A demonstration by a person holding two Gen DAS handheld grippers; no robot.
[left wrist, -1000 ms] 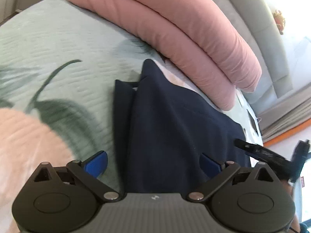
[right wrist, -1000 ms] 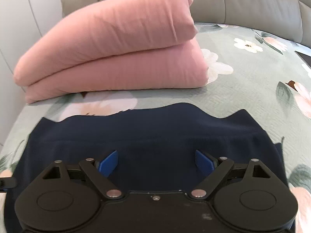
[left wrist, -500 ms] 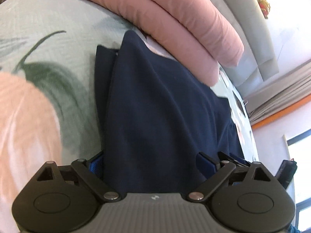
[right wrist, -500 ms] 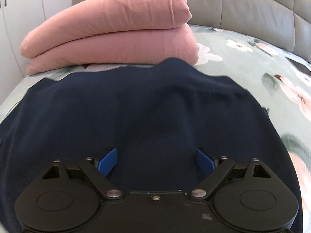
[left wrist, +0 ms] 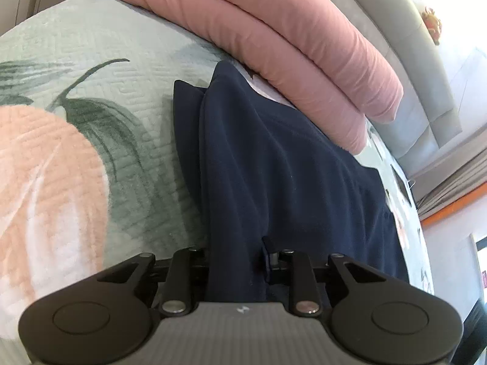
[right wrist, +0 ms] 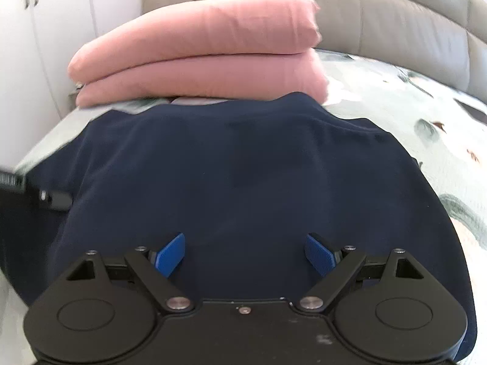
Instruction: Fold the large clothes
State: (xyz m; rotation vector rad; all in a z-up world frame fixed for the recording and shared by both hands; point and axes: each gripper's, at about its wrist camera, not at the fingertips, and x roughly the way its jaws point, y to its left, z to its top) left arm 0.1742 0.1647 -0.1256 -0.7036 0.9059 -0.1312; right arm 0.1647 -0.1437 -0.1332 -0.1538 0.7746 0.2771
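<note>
Left tongs [left wrist: 237, 258] just closed, now clenched on bunched edge of navy garment [left wrist: 274, 167], cloth between jaws. Right tongs [right wrist: 245, 254] moved in over garment [right wrist: 243, 182], jaws spread wide, released. Garment lies folded on floral bedspread [left wrist: 91, 91], touching stacked pink bedding [right wrist: 197, 60] near headboard.

The left gripper [left wrist: 236, 258], whose jaws stood wide a second ago, has just been closing, and they now pinch a bunched edge of the navy garment [left wrist: 292, 182] between them. In the right wrist view the navy cloth has grown from a band low in the picture to fill most of it, its far edge now reaching the foot of the folded pink bedding [right wrist: 197, 60]. The left gripper's dark body now shows at that view's left edge.
</note>
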